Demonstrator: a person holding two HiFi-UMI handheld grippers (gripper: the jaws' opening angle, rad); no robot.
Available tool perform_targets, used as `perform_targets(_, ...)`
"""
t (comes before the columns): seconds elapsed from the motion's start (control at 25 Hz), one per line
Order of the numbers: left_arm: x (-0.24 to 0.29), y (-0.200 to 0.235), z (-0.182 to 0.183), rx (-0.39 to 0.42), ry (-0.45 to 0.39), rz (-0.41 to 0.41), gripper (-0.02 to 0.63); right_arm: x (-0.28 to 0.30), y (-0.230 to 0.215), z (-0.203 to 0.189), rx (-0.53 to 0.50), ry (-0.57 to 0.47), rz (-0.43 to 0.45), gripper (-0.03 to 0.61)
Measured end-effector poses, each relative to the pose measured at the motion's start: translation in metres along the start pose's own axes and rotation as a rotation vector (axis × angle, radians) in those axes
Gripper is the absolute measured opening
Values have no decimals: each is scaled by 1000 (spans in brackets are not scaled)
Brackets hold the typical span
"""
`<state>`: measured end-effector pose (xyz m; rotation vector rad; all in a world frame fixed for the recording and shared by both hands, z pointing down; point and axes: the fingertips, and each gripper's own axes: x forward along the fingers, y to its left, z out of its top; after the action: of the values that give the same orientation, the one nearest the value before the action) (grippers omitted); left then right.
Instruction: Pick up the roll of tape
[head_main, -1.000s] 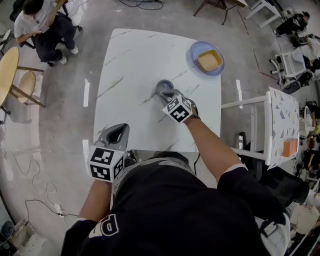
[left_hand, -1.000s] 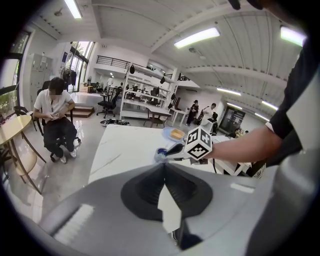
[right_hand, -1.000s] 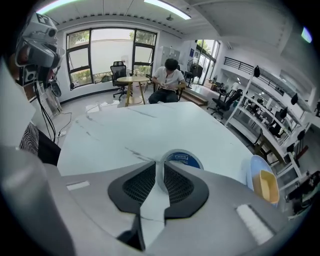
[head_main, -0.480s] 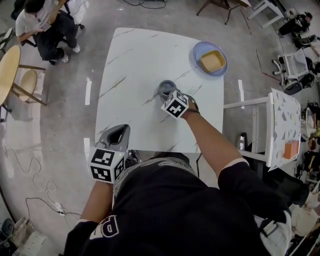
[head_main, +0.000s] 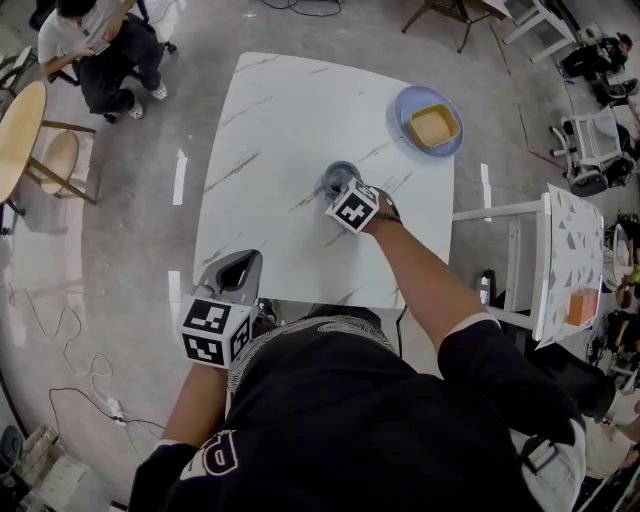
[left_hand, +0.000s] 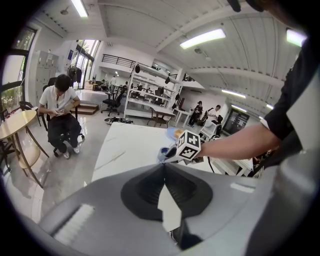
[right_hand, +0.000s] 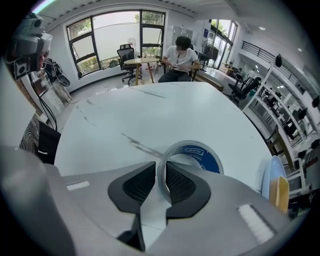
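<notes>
A roll of grey tape with a blue inner core (head_main: 340, 176) (right_hand: 200, 155) sits near the middle of the white marble table (head_main: 280, 120). My right gripper (head_main: 338, 188) (right_hand: 160, 166) has its jaws on either side of the roll's near wall, one inside the ring and one outside, shut on it. Whether the roll is off the table I cannot tell. My left gripper (head_main: 236, 270) (left_hand: 164, 166) hovers at the table's near edge, jaws shut with nothing between them, far from the roll.
A blue plate (head_main: 432, 118) (right_hand: 272, 185) holding a yellow square object lies at the table's far right. A seated person (head_main: 90, 50) and a round wooden table (head_main: 18, 130) are at the far left. A white side stand (head_main: 565, 260) is on the right.
The right gripper's marker cube has edged closer over the roll and its jaws have settled on the roll's wall. The left gripper has stayed put.
</notes>
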<state>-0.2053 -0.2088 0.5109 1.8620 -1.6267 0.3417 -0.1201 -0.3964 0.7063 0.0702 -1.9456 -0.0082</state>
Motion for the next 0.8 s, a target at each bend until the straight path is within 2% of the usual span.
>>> perform_targets(0.2, -1, 4, -1, -7, -1, 7, 58, 4, -4, 1, -4, -6, -23, 49)
perform_targets(0.56, -2, 2, 2, -1, -8, -4, 58, -2, -2, 1, 13, -1, -9, 49)
perform_targets(0.8, -1, -2, 6, 14, -18, -20, 58, -16, 0, 7, 31, -38, -15, 48)
